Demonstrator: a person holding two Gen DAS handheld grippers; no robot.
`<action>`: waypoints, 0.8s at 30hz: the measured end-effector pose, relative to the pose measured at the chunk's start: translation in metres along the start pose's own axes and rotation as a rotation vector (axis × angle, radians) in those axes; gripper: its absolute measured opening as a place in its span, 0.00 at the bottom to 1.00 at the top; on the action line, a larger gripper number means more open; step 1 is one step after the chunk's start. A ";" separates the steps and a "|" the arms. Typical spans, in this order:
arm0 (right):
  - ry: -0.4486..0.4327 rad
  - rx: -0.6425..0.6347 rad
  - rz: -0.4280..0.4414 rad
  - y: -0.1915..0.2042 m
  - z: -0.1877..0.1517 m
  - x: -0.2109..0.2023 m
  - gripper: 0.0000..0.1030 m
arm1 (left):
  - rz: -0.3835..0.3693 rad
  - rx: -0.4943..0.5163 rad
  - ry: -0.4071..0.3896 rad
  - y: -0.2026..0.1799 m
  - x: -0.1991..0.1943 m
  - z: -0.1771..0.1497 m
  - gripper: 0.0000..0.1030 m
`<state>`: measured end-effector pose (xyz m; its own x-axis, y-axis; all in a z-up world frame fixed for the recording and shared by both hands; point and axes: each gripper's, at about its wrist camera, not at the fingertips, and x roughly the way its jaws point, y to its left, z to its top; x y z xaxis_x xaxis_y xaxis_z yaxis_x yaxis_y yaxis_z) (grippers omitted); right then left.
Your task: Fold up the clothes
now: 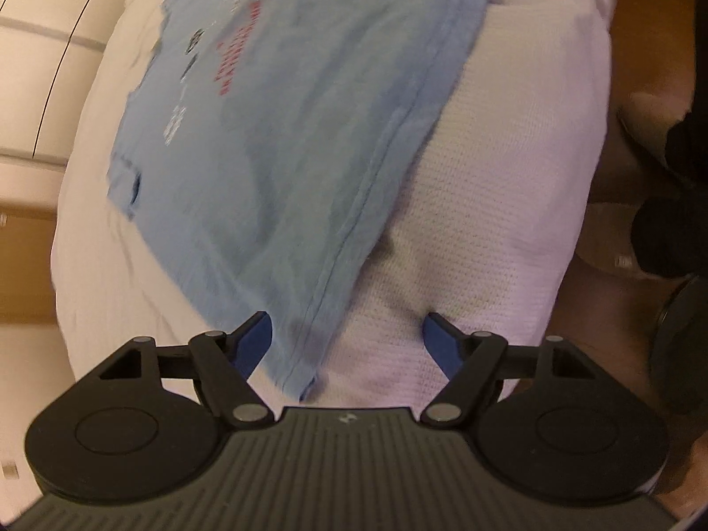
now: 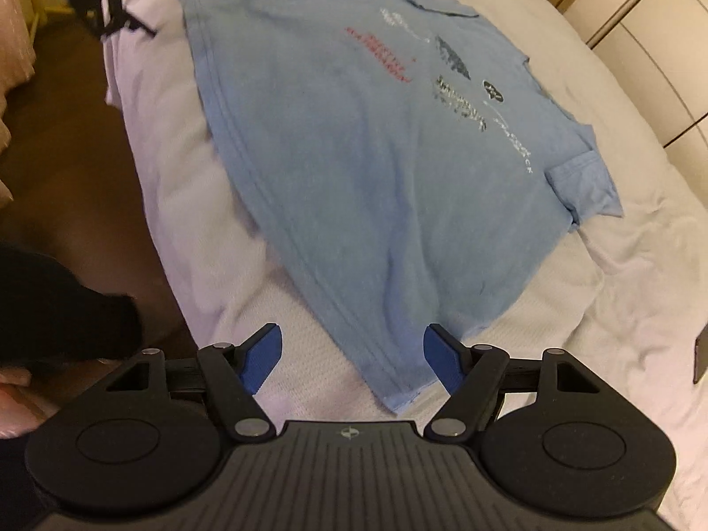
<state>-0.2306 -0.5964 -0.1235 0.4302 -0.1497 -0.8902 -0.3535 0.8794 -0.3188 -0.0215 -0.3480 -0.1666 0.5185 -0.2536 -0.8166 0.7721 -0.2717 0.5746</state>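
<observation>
Shirt: light blue T-shirt (image 1: 283,132) lies spread flat on white bedding (image 1: 486,203), printed side up; red + grey/white lettering shows upper centre in both wrist views. Sleeve sticks out at right of right wrist frame, at left of left wrist frame.

L gripper: your left gripper (image 1: 347,336) has blue fingers (image 1: 254,340) spread wide, nothing pinched. A hem corner of the shirt sits in the gap, low centre of frame, closer to the left-of-frame finger. Can't tell if pads touch cloth.

R gripper: your right gripper (image 2: 352,354) is likewise wide apart, nothing held. Other hem corner lies between its fingers (image 2: 442,358), closer to the right-of-frame one, low centre of frame.

Cross-view: the left gripper is also seen at upper left of right wrist frame, blurred, near the shirt's far hem corner.

Bedding: waffle-textured where the hem lies, wrinkled at right of right wrist frame.

Surroundings: brown floor (image 2: 66,146) at left of right wrist frame; cream cupboard panels (image 1: 40,44) upper left of left wrist frame.
</observation>
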 end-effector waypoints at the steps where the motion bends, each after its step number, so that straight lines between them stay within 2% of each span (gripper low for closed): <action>1: 0.003 -0.006 -0.023 0.004 -0.001 0.004 0.70 | -0.002 0.018 -0.019 0.000 0.001 -0.002 0.72; 5: 0.021 -0.032 -0.078 0.018 0.000 0.020 0.68 | -0.002 0.038 -0.082 0.006 -0.007 -0.016 0.70; 12: 0.014 -0.071 -0.078 0.028 0.013 0.030 0.68 | 0.024 -0.007 -0.131 0.019 -0.023 -0.029 0.65; 18: 0.021 -0.083 -0.080 0.027 0.022 0.034 0.68 | 0.081 0.054 -0.145 0.020 -0.014 -0.024 0.63; 24: 0.024 -0.095 -0.085 0.029 0.025 0.038 0.68 | 0.104 0.159 -0.183 0.013 0.006 -0.009 0.62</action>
<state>-0.2038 -0.5648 -0.1585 0.4423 -0.2342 -0.8657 -0.3940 0.8164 -0.4222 -0.0054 -0.3450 -0.1651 0.5059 -0.4474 -0.7375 0.6429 -0.3744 0.6682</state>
